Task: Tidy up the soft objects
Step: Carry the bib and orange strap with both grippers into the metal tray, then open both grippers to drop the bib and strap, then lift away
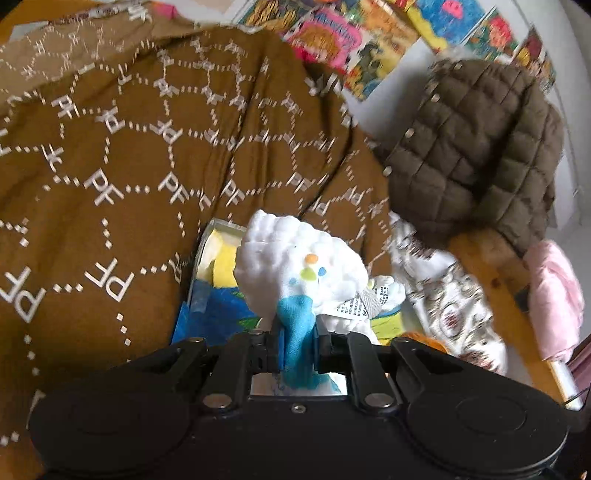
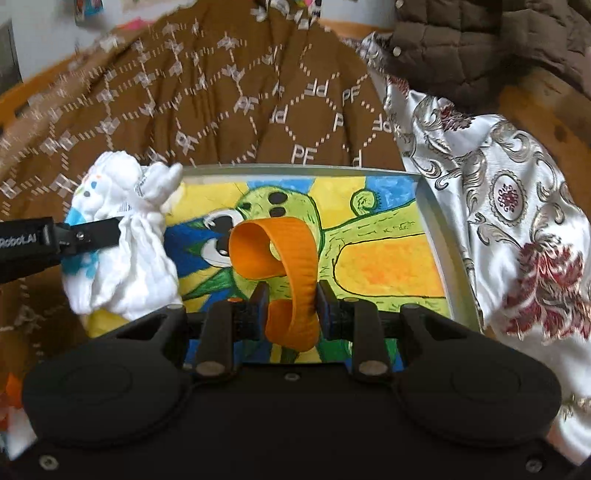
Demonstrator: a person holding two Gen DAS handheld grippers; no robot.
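Left wrist view: left tool (image 1: 297, 343) clenched on the white cloth (image 1: 295, 269) by its blue part, above the framed painting (image 1: 218, 295).
Handling: light, limp; pinch bunched folds.
Right wrist view: right tool (image 2: 291, 306) clenched on the orange band (image 2: 280, 254), over the painting's middle.
Only here: whole painting, cloth at its left edge; brown blanket (image 2: 221, 92) behind.

Home bedroom, brown quilt (image 1: 129, 166), quilted jacket (image 1: 476, 147), children's drawings on wall (image 1: 369, 33)
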